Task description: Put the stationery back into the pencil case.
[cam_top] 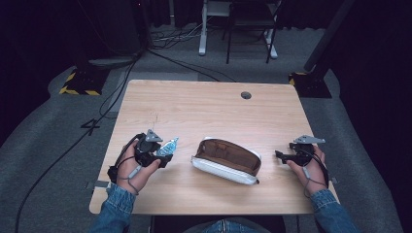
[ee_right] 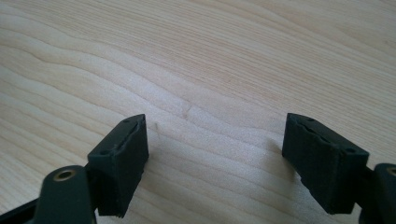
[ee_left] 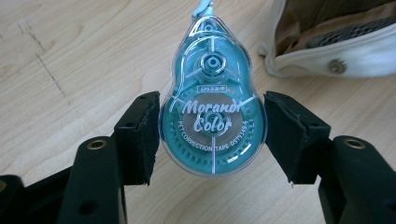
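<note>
1. Teal and clear plastic: the correction tape dispenser (ee_left: 212, 100) sits between the pads of the left gripper (ee_left: 212, 135), which are clamped on its wide round body from both sides. We read "Morandi Color" and "PET correction tape" on its face. Its narrow tip points away from the gripper body, toward the pouch.
2. In the high view we see the left gripper (cam_top: 165, 154) in the person's left hand (cam_top: 130, 167) over the left part of the bench (cam_top: 194, 104), with the dispenser (cam_top: 167, 146) sticking out toward the middle. Whether it is clear of the wood we cannot tell from this view.
3. The pencil pouch (cam_top: 227, 161), white outside and brown inside, lies unzipped and gaping on the bench between the two grippers, just beside the dispenser tip. In the left gripper view its white edge (ee_left: 322, 60) shows with a metal snap.
4. The right gripper (cam_top: 282, 156), in the right hand (cam_top: 311, 167), sits near the right edge of the bench, well apart from the pouch.
5. In the right gripper view the right gripper (ee_right: 215, 154) has its jaws spread wide with only bare light wood between them; it holds nothing.
</note>
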Motion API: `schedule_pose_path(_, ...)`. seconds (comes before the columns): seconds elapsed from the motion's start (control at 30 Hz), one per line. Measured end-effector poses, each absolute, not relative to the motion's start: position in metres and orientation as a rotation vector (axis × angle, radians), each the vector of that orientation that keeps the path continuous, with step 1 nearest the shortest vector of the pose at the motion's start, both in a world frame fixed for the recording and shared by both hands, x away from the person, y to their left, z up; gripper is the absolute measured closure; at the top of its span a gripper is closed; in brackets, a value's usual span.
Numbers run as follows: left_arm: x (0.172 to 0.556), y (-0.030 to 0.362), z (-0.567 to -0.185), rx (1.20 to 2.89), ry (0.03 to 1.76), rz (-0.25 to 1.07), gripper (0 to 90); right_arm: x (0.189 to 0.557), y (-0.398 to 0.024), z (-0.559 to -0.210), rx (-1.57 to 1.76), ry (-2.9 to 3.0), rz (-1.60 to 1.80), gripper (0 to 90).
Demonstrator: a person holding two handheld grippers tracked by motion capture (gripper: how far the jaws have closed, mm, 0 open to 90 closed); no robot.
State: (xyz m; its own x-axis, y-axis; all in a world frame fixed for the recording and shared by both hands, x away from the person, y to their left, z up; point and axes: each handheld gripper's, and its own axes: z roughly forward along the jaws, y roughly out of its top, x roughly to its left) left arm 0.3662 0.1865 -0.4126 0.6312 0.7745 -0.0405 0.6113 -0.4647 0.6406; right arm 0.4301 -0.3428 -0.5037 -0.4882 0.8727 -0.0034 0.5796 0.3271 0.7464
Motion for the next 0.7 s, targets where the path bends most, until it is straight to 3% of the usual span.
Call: schedule_pose_path(0.7,0.359,0.134,-0.374,2.251,0.854,0.311,38.8,0.43,-0.342,-0.504,1.278,2.194,0.984,24.3)
